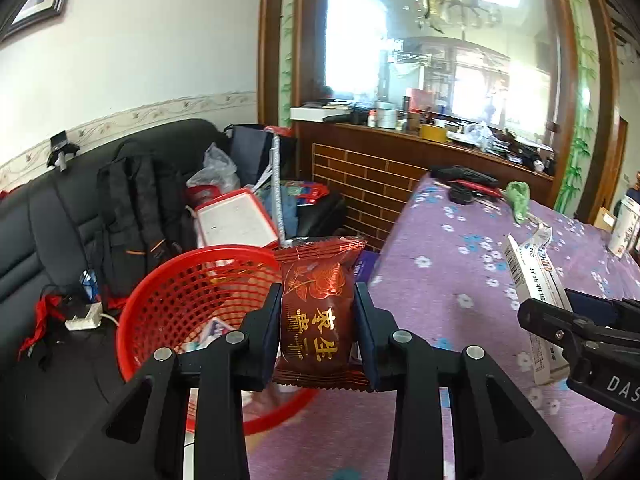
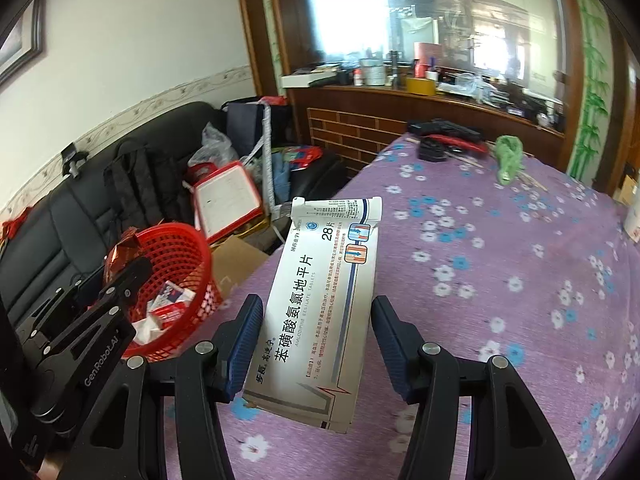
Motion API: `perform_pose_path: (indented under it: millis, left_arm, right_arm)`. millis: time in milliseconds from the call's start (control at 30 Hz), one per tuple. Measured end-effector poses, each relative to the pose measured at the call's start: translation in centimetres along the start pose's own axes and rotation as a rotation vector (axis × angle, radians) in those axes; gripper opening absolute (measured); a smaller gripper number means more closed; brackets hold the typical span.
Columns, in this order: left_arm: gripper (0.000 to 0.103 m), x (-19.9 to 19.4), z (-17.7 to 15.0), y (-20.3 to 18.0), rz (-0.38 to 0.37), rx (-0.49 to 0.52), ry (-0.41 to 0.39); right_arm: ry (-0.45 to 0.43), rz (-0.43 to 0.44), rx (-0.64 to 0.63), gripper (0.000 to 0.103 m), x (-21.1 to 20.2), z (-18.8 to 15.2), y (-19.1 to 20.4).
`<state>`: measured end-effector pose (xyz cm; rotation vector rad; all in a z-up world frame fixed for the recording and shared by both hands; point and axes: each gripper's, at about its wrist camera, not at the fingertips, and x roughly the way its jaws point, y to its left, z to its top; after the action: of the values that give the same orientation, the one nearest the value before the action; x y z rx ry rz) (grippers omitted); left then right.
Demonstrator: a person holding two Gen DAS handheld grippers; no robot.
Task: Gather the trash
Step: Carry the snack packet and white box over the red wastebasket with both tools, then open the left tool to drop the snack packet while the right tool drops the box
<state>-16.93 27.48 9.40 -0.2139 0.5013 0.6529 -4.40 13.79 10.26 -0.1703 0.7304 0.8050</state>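
Note:
My left gripper (image 1: 317, 296) is shut on a dark red snack wrapper (image 1: 316, 320) with gold characters, held upright just right of the red mesh basket (image 1: 192, 304). From the right wrist view, that left gripper (image 2: 120, 274) and wrapper (image 2: 122, 254) hang over the basket's (image 2: 188, 256) near rim. Inside the basket lie papers and small packets. My right gripper (image 2: 317, 308) is shut on a white medicine box (image 2: 320, 304), tilted, above the purple floral tablecloth (image 2: 500, 260). The right gripper (image 1: 552, 306) with the box (image 1: 534, 280) also shows at the left view's right edge.
A crumpled green scrap (image 2: 508, 156) and black and red items (image 2: 444, 136) lie at the table's far end. A paper cup (image 1: 624, 220) stands at the right. Left of the table is a black sofa (image 1: 48, 216) with a backpack (image 1: 136, 208), bags, a cardboard box (image 2: 236, 260).

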Motion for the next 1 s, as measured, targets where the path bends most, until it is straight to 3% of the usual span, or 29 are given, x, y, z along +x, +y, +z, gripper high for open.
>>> perform_pose_path:
  millis: [333,667,1000]
  left_arm:
    - [0.033,1.5,-0.4,5.0,0.065,-0.054,0.037]
    - [0.033,2.8,-0.7,8.0,0.087,-0.099,0.064]
    - [0.033,3.9,-0.7,11.2,0.099,-0.145,0.087]
  right_arm:
    - [0.038,0.067,-0.056,0.061,2.3,0.8,4.2]
    - [0.075,0.119,-0.095,0.061,4.4,1.6,7.6]
    - [0.123,0.226,-0.121,0.061,6.5,2.9,11.0]
